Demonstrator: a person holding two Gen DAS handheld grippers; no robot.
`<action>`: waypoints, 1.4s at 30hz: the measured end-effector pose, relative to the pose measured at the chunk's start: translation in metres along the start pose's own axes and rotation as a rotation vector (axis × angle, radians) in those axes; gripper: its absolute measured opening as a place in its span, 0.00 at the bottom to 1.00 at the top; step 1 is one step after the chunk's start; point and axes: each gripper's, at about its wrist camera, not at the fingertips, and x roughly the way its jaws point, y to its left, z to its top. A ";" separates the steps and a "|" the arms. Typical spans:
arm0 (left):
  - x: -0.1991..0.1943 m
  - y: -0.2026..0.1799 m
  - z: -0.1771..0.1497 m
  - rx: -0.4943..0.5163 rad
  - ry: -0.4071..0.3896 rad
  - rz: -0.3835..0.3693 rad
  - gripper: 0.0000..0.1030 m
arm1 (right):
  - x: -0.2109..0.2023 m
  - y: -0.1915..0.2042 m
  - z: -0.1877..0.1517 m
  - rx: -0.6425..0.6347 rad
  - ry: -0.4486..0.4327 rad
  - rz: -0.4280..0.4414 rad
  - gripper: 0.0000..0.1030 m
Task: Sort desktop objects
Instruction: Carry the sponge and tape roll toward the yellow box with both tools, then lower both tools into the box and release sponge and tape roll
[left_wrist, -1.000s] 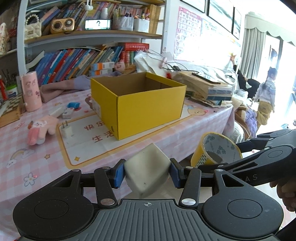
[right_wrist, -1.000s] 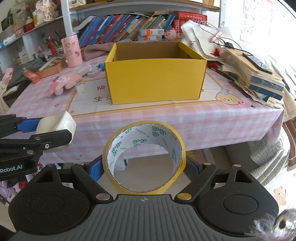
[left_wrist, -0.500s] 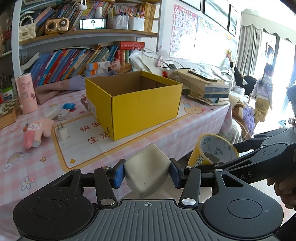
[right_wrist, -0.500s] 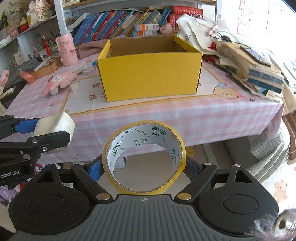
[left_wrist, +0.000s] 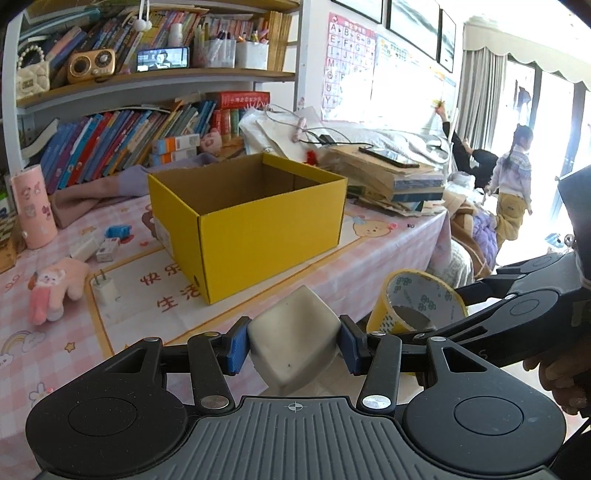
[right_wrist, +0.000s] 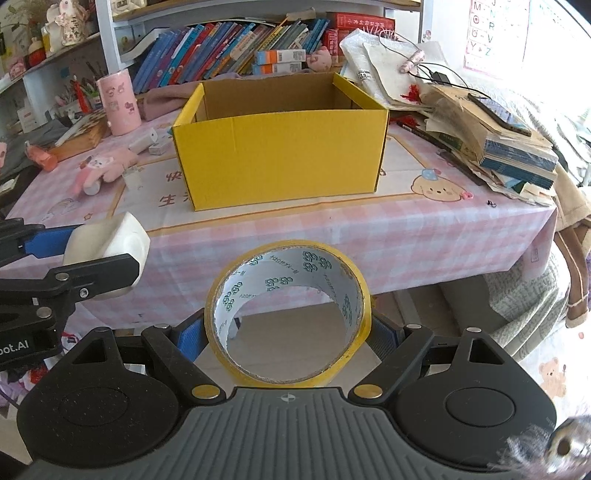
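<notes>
**Both grippers loaded, short of the box**

We have the left gripper (left_wrist: 293, 349) clamped on a white block (left_wrist: 293, 341); its blue pads press both sides of the block. The right gripper (right_wrist: 286, 338) grasps a roll of yellow tape (right_wrist: 288, 314) across its outside, hole facing the camera. We hold both loads off the table, on the near side of the yellow box (right_wrist: 280, 151), out past the table's front edge.

Progress, judged from what lies where: the visible part of the box interior shows bare cardboard, though the floor is mostly hidden by the front wall, so we cannot tell whether anything is in it. We read this as early in the sort, with two things in hand and none yet dropped.

Left of the box, on the pink checked tablecloth (right_wrist: 424, 236), we see a pink plush toy (left_wrist: 55, 286), a white plug (left_wrist: 103, 288), small white packets (left_wrist: 98, 247) and a pink cup (right_wrist: 118, 101). Presumably these wait their turn.

Room to move: nothing lies on the cloth strip between us and the box front. The box top is open with no flaps, so we must clear the front wall. A stack of papers (right_wrist: 498, 144) sits just right of the box; bookshelves (left_wrist: 129, 136) close off behind it.
</notes>
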 end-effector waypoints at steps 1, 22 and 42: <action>0.001 0.000 0.002 -0.001 0.000 -0.001 0.47 | 0.001 0.000 0.001 -0.005 -0.001 0.000 0.82; 0.018 0.013 0.072 0.046 -0.142 0.008 0.47 | 0.010 -0.011 0.075 -0.015 -0.154 0.028 0.82; 0.084 0.044 0.145 -0.014 -0.136 0.120 0.47 | 0.064 -0.042 0.185 -0.234 -0.241 0.131 0.82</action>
